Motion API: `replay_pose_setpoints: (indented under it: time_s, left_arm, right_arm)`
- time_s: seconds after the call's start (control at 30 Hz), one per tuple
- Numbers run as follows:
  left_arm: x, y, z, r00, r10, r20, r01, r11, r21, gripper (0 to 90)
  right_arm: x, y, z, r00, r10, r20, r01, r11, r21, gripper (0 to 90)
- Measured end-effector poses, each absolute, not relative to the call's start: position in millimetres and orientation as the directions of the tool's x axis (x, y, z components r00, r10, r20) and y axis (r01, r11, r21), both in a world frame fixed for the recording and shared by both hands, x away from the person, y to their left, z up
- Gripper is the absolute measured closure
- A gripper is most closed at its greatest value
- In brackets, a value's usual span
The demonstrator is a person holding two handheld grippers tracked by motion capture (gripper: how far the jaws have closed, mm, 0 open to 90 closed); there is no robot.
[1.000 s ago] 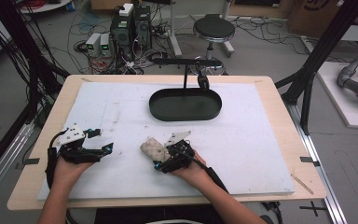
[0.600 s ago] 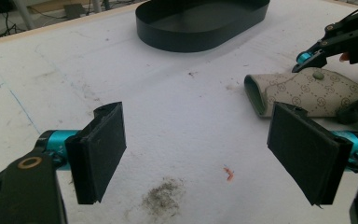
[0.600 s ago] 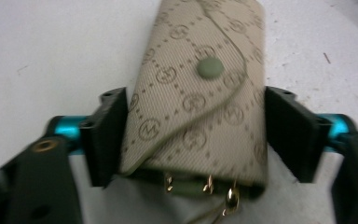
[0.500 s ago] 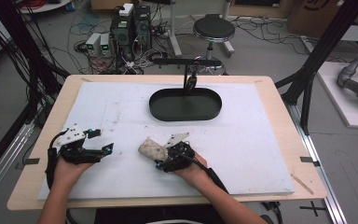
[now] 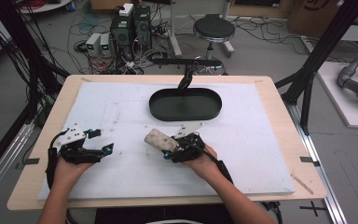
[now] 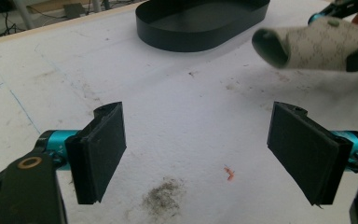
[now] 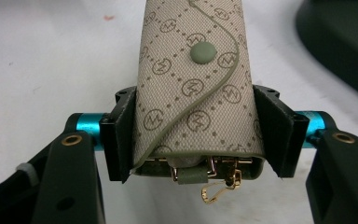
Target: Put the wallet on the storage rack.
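Since a second ago your right gripper (image 5: 168, 148) has been closing its jaws onto the beige patterned pouch (image 5: 158, 138) and now clamps it by its clasp end, lifted a little off the white mat (image 5: 261, 140), where before it lay flat. You hold the pouch in front of the black oval tray (image 5: 185, 104), well apart from it, its free end pointing toward your left gripper (image 5: 103, 150). That left one rests on the mat with jaws spread wide and nothing between them.
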State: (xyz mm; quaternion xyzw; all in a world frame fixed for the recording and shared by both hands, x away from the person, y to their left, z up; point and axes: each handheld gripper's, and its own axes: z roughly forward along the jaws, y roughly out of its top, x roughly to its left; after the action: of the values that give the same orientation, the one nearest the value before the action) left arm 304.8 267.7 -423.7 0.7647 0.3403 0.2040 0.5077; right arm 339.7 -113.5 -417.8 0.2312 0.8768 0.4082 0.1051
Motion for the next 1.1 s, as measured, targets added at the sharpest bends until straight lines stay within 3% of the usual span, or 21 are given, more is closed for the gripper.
replay_pose_setpoints:
  time_s: [0.53, 1.1]
  left_arm:
    - [305, 266, -424, 0.688, 0.725, -0.035, 0.314, -0.254, 0.915, 19.4]
    - [306, 265, -426, 0.691, 0.722, -0.038, 0.317, -0.255, 0.913, 19.4]
  right_arm:
    - [383, -153, -375, -0.833, 0.55, -0.068, 0.295, 0.543, 0.786, 37.4]
    - [441, -161, -372, -0.791, 0.601, -0.116, 0.328, 0.576, 0.749, 37.2]
